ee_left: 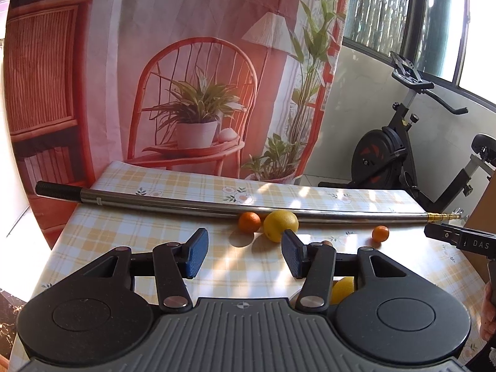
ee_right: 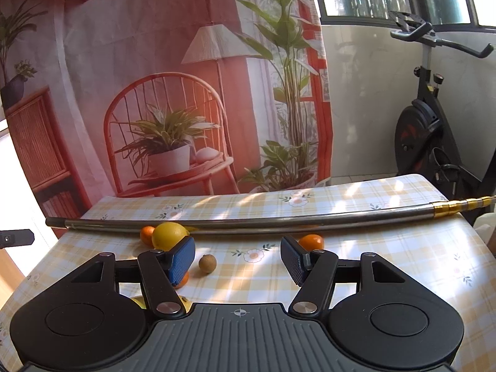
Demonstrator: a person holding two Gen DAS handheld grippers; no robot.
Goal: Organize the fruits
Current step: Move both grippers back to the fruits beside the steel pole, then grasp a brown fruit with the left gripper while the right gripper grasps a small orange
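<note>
Left tongs (ee_left: 245,254) and right tongs (ee_right: 238,259) both agape and empty above yellow-checked floral worktop (ee_right: 387,263), round yellow lemon (ee_left: 280,225) and small oranges (ee_left: 249,222) mid-frame against long steel pole (ee_left: 198,206), "DAS" lettering at right edge.

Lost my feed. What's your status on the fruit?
Both jaws open, empty. Lemon, oranges, small brown fruit loose on table. Metal pole lies right behind them.

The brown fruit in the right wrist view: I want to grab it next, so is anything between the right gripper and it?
Nothing visible. The small brown fruit lies alone on the tablecloth, just ahead of the open right gripper, apart from the lemon and the pole behind it.
</note>
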